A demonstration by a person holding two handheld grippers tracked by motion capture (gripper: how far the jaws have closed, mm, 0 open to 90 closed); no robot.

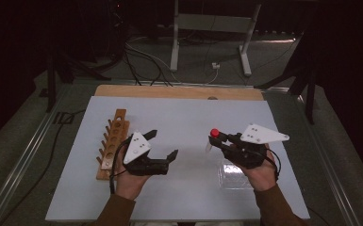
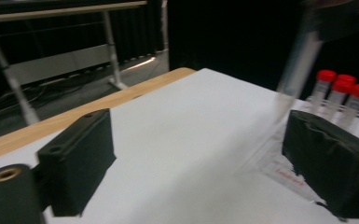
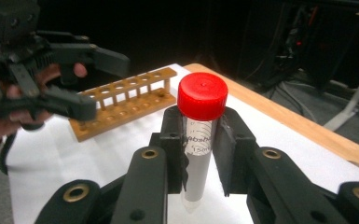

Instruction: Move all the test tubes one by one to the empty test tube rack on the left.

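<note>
My right gripper (image 1: 219,140) is shut on a clear tube with a red cap (image 1: 214,133), held upright over the white table (image 1: 184,197) right of centre. In the right gripper view the pads clamp the tube (image 3: 199,140) just under its cap, with the right gripper (image 3: 200,156) pointing toward the wooden tube rack (image 3: 126,100). That rack (image 1: 113,141) lies at the table's left, its holes bare. My left gripper (image 1: 161,145) stands open beside the rack with nothing between its jaws. The left gripper (image 2: 200,163) faces the held tube (image 2: 298,60), which is blurred there.
A clear plastic holder (image 1: 235,174) sits at the front right under my right hand; three red-capped tubes (image 2: 338,91) stand in it. A wooden strip (image 1: 179,92) runs along the table's far edge. Beyond are a metal stand (image 1: 210,28) and floor cables (image 1: 146,59).
</note>
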